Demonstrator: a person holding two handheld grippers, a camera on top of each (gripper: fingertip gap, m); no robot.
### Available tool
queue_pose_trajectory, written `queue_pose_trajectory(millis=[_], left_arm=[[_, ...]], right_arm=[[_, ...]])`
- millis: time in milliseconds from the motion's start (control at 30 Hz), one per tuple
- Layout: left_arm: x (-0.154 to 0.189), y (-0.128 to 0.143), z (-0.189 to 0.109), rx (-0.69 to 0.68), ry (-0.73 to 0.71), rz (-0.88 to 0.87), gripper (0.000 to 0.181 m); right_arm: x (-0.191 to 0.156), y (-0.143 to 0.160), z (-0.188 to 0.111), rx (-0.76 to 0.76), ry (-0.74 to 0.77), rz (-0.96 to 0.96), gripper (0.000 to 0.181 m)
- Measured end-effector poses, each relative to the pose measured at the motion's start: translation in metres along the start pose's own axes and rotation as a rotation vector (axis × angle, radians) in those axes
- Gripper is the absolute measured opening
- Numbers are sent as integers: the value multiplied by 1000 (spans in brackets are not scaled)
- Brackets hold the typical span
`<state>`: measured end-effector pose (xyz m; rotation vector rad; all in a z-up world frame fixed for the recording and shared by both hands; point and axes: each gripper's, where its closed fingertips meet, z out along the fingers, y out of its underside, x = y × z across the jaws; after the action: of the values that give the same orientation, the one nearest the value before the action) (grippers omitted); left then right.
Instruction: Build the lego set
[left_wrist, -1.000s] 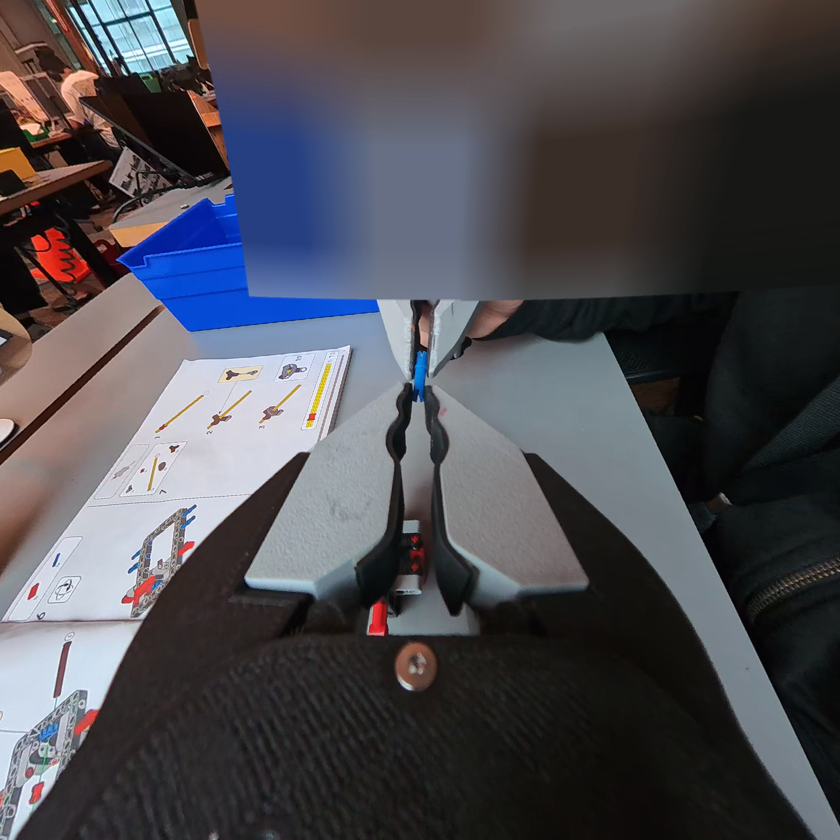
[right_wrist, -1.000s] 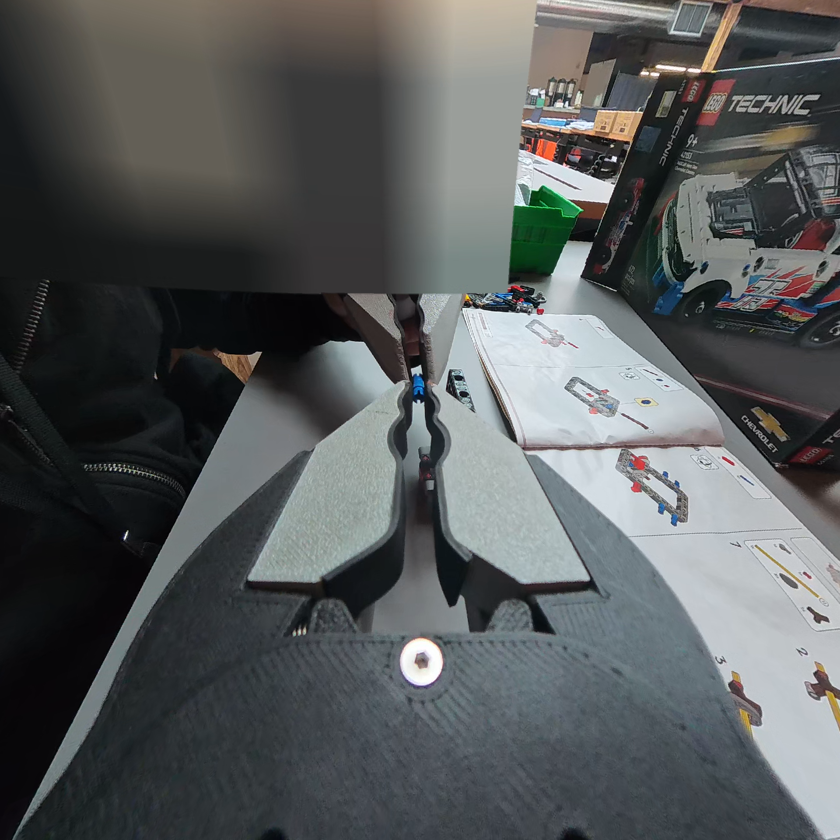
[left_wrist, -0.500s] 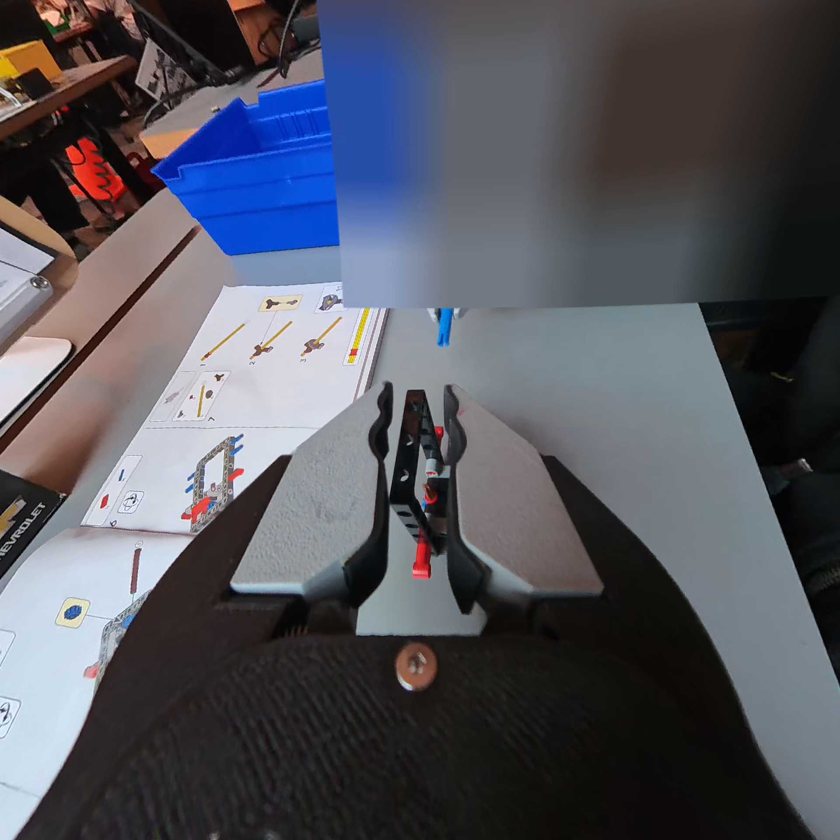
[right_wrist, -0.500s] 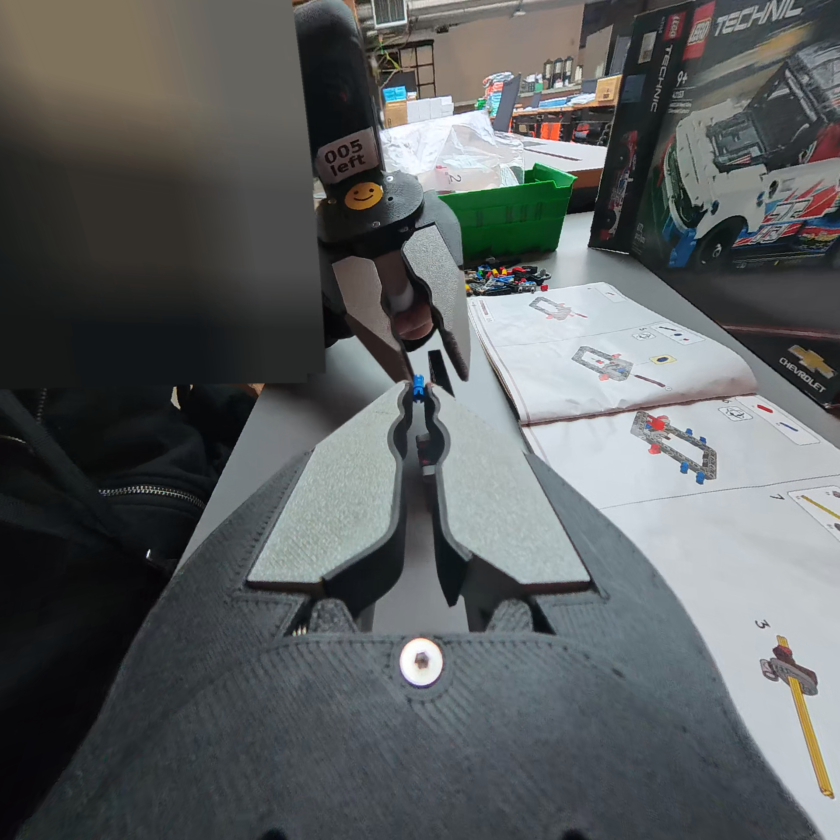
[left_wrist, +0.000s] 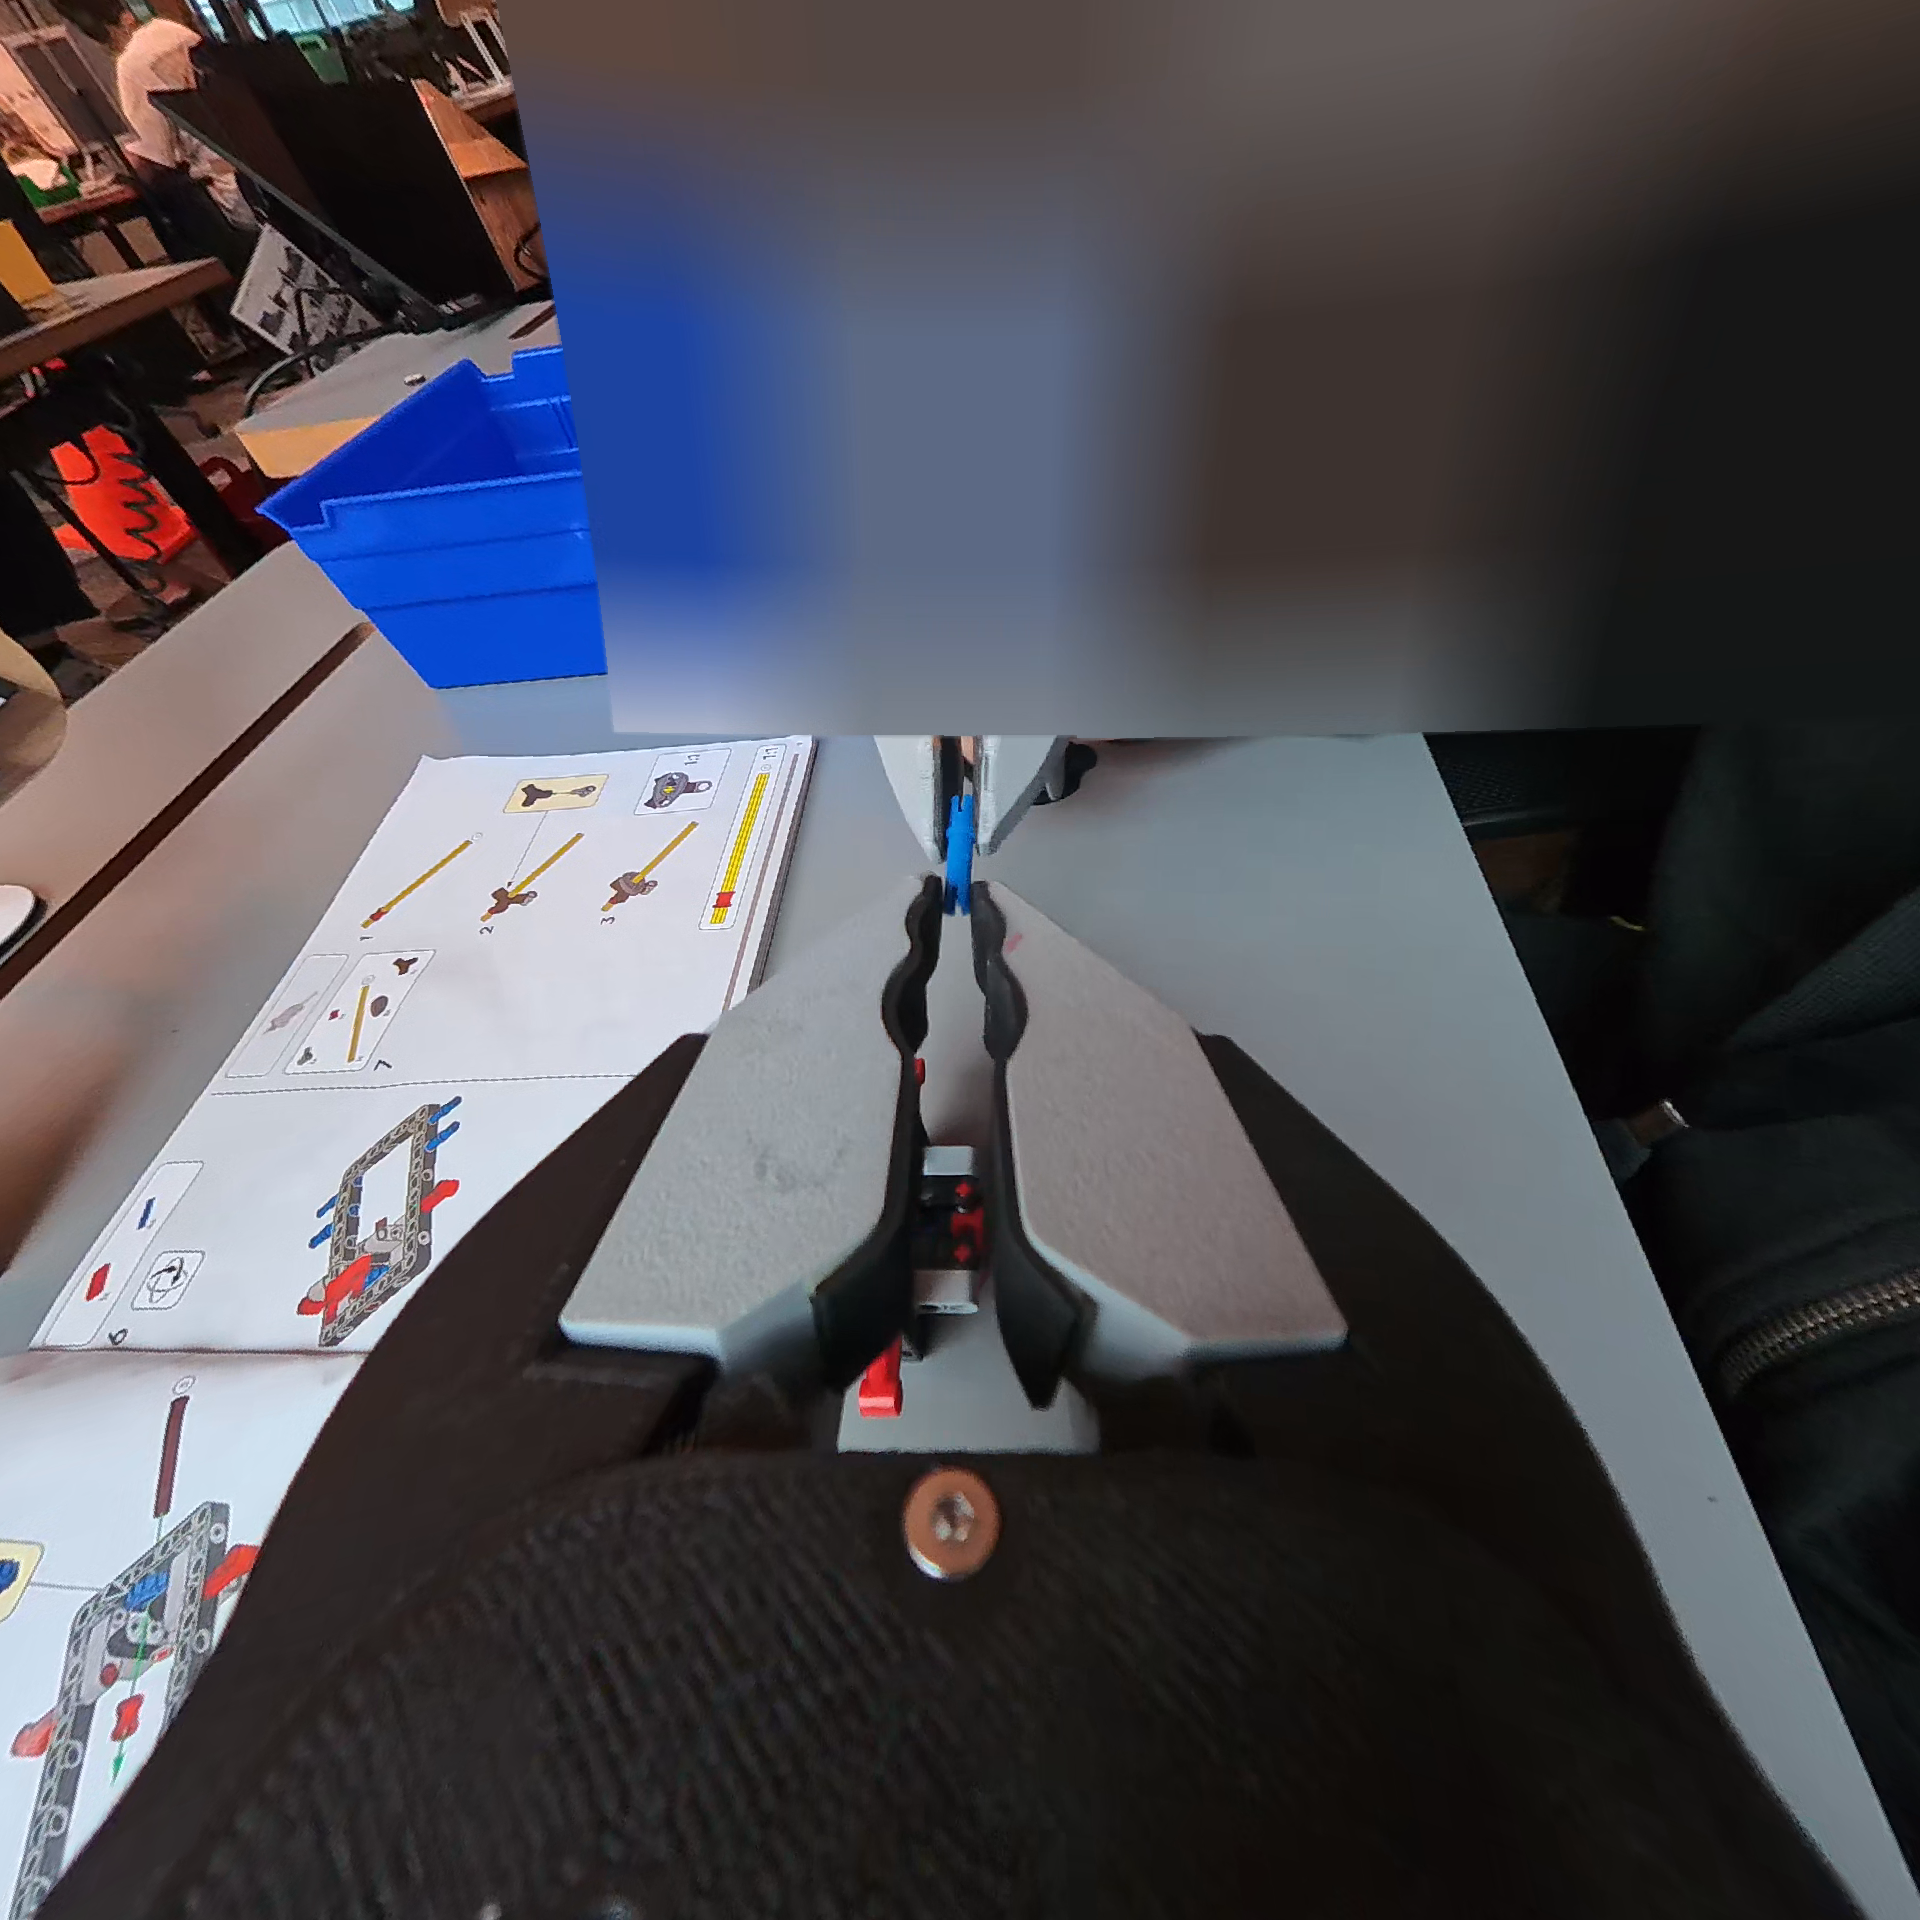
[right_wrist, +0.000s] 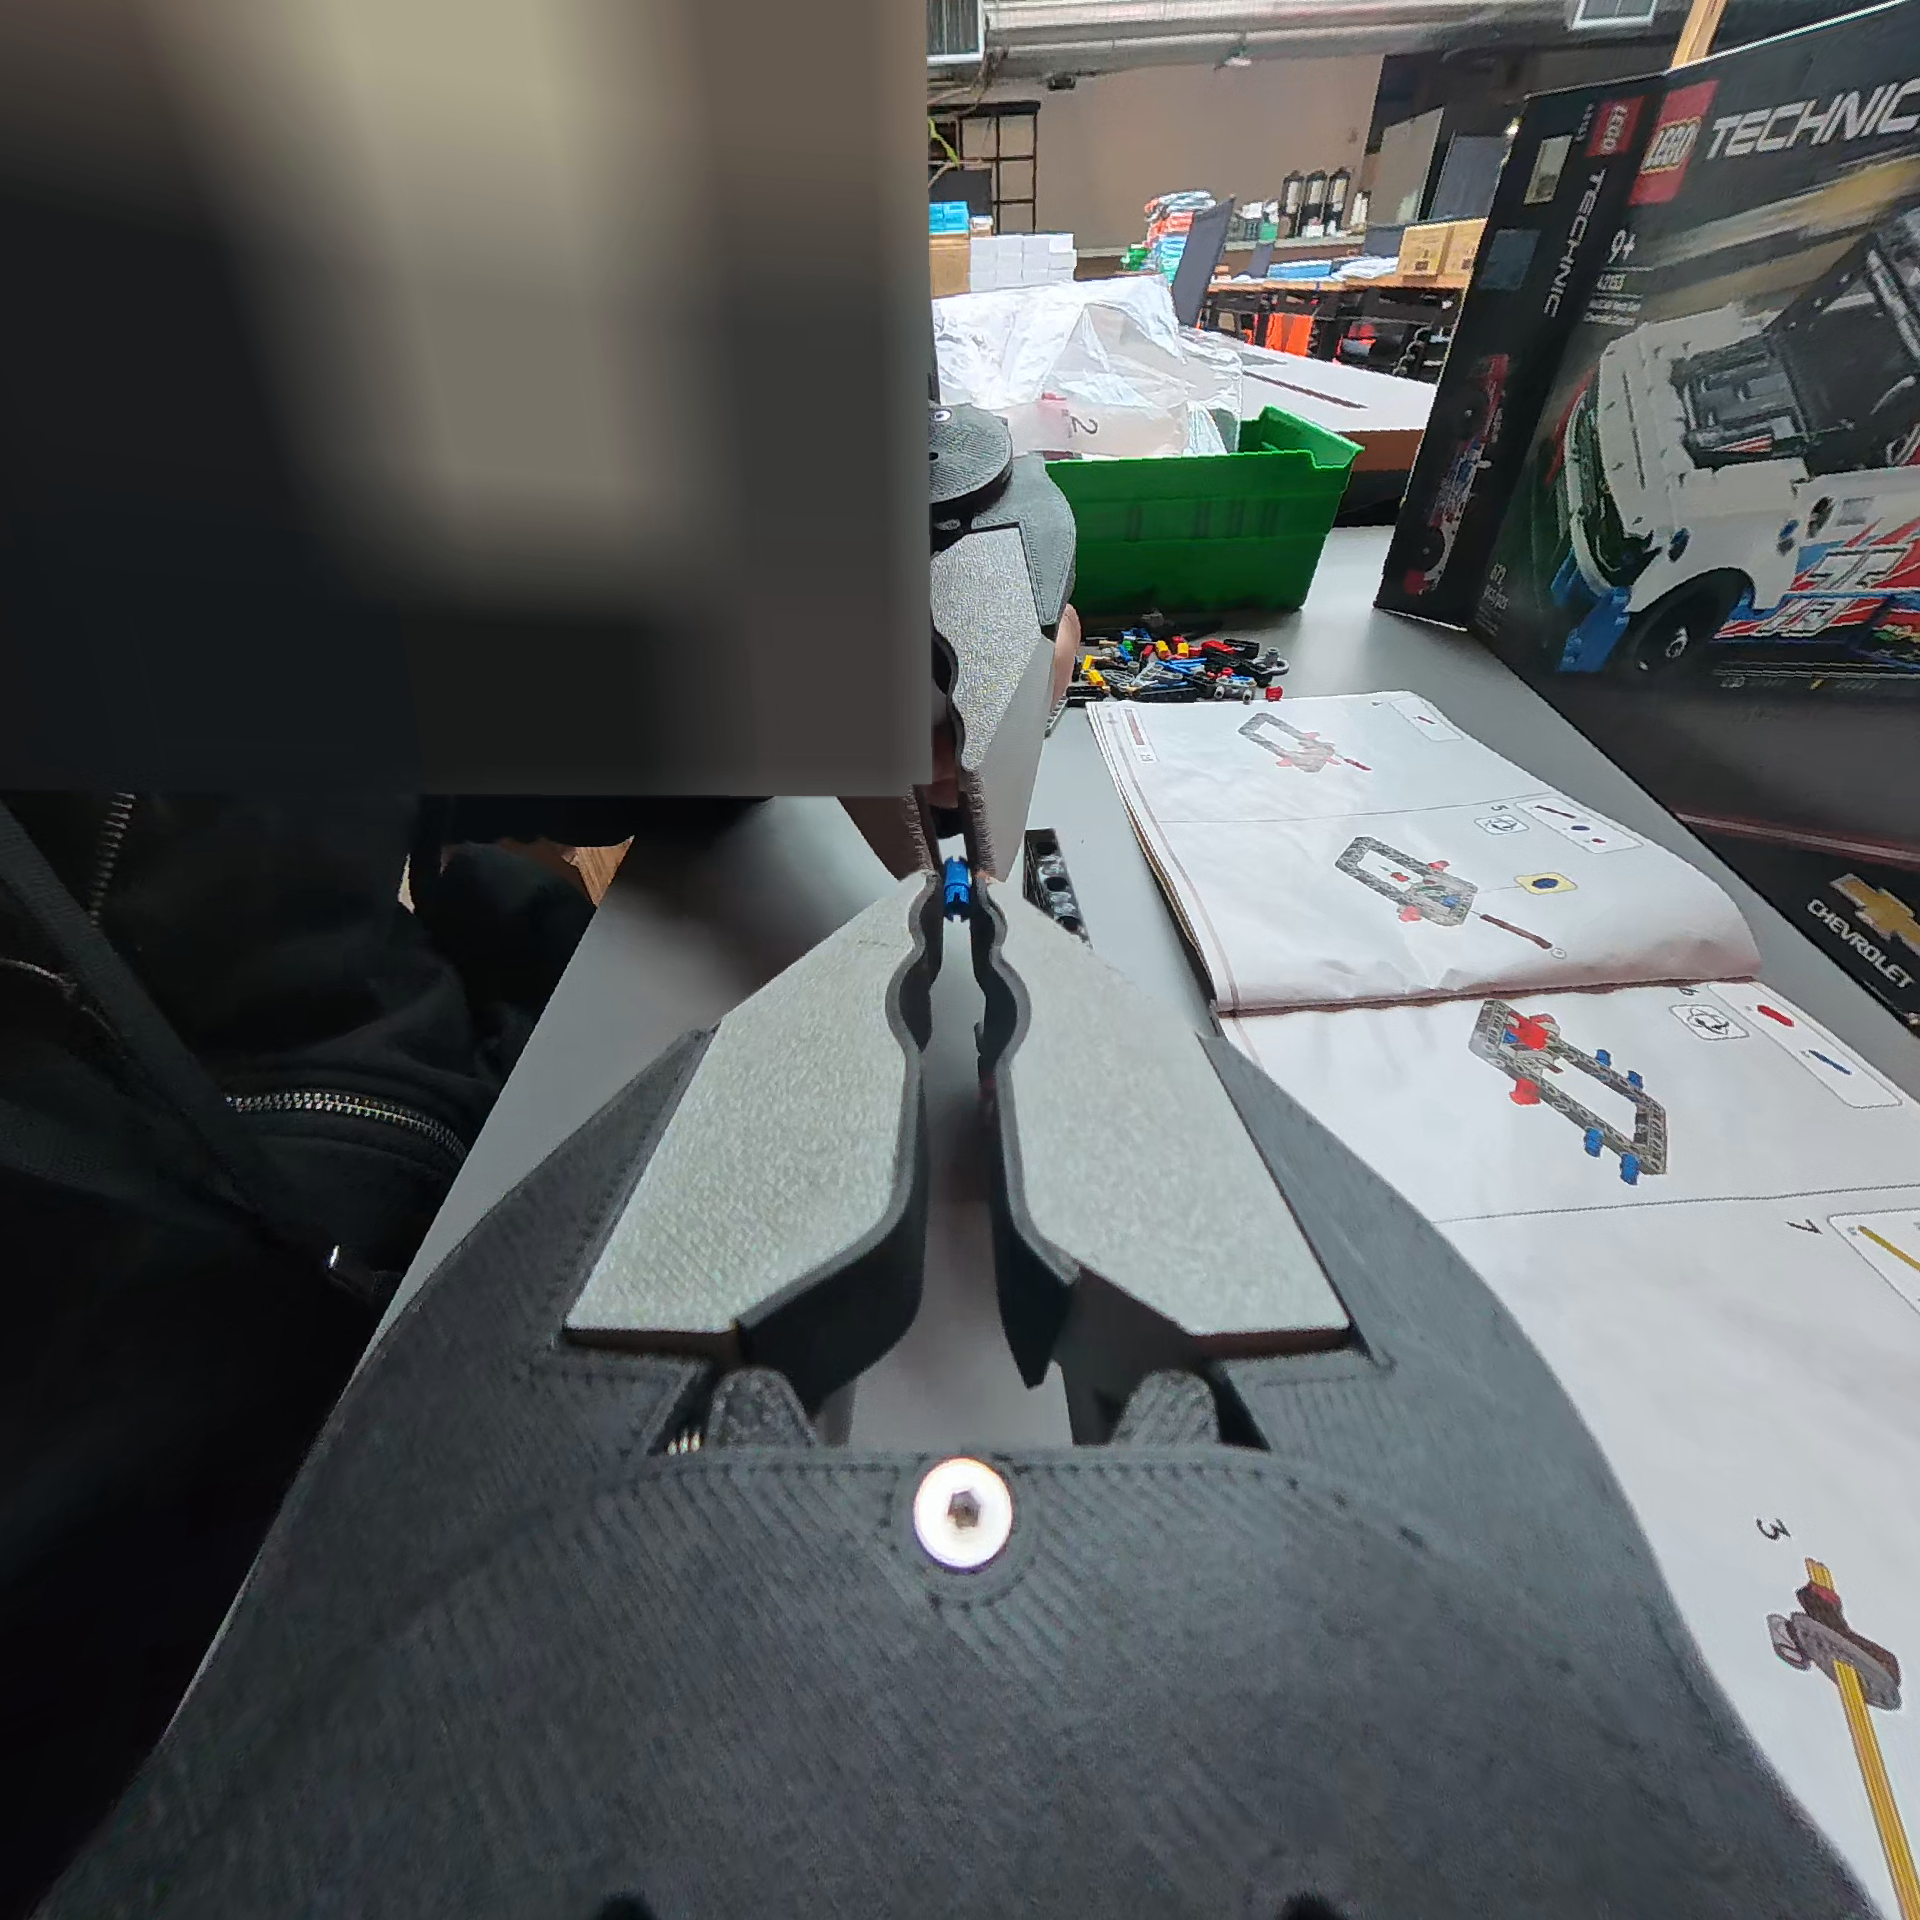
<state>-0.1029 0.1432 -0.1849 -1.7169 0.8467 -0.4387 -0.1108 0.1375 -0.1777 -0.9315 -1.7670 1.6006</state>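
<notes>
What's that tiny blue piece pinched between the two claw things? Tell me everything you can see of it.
The blue pin is a small, slim peg of bright, smooth plastic with ridged collars, as the right wrist view shows. It stands roughly upright, in the air above the grey table. The right gripper is shut on it at the fingertips, and the left gripper meets its other end tip to tip. Its ends are hidden.

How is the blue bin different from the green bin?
The blue bin is blue, and no contents show; the green bin is green with clear plastic bags piled in it. Loose lego pieces lie before the green bin, none by the blue bin. Both have stepped plastic walls and stand on the table.
</notes>
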Motion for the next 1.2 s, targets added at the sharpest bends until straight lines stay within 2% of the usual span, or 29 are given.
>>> queue_pose_trajectory(millis=[367, 1200], left_arm=[[1, 6, 2, -36, 1, 12, 3], [2, 13, 4, -75, -7, 44, 2]], right_arm=[[1, 14, 2, -116, 46, -77, 2], [1, 17, 2, -145, 59, -102, 2]])
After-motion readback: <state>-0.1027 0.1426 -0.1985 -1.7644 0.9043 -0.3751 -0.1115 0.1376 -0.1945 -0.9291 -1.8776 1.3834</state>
